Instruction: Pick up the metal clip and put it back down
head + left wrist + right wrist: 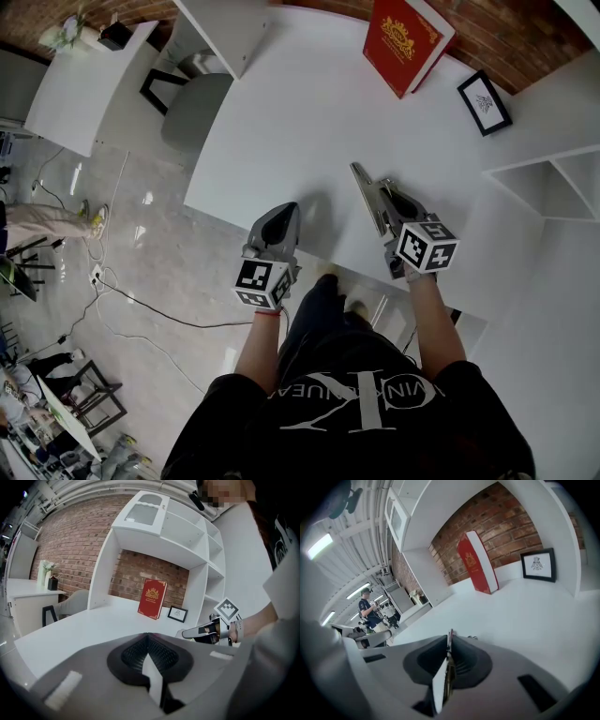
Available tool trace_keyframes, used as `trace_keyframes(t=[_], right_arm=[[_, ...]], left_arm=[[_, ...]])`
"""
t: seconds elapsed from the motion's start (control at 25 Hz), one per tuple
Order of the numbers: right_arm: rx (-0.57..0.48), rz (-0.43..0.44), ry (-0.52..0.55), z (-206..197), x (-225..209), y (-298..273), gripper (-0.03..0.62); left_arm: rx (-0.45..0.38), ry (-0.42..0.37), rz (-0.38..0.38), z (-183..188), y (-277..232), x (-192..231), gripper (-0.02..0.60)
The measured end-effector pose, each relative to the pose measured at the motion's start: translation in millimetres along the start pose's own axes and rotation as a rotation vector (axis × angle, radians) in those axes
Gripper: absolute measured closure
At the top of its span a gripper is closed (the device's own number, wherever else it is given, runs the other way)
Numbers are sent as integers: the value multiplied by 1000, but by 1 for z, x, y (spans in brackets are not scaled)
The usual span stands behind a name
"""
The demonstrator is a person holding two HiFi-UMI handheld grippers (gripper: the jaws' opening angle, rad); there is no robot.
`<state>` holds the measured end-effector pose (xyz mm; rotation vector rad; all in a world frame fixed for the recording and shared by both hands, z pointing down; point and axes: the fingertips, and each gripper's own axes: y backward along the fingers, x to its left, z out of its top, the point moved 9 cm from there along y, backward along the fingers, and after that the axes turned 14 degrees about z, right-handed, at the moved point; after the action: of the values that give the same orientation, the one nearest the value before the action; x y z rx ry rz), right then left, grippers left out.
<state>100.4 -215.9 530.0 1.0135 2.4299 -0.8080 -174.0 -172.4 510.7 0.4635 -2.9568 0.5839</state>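
Metal clip: seen edge-on in the right gripper view as a thin sliver pinched between the jaws of the right gripper. One narrow edge pokes just past the jaw tips, and a brownish metallic streak runs down the seam. The jaws are pressed together on it, with no gap to either side. In the head view the clip is too small to make out at the tips of the right gripper.

The right gripper is over the white table, near the front edge and angled toward the back. Whether the clip touches the tabletop cannot be told.

Left gripper: jaws closed flat against each other, nothing between them. In the head view the left gripper sits at the table's front edge, beside the right one but apart from it.

Surroundings:
- A red book stands upright at the back of the table.
- A small black-framed picture is just to the book's right.
- Both stand against a brick wall, under a white shelf unit.
- A grey chair is at the table's left end.
- Another person stands far off in the room — visible only in the right gripper view.
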Motion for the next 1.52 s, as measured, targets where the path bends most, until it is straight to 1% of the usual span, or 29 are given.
trace_keyframes(t=[0.44, 0.8, 1.36, 1.52], right_arm=[[-62, 1, 57, 12, 10, 17, 560], [-135, 16, 108, 27, 22, 39, 561], [-261, 27, 201, 58, 45, 89, 562], [-301, 29, 242, 68, 55, 105, 562]], left_arm=[[-33, 0, 21, 7, 11, -4, 577], [-63, -21, 28, 17, 22, -16, 577], [-172, -27, 24, 53, 41, -41, 577], [-206, -33, 24, 67, 49, -50, 577]])
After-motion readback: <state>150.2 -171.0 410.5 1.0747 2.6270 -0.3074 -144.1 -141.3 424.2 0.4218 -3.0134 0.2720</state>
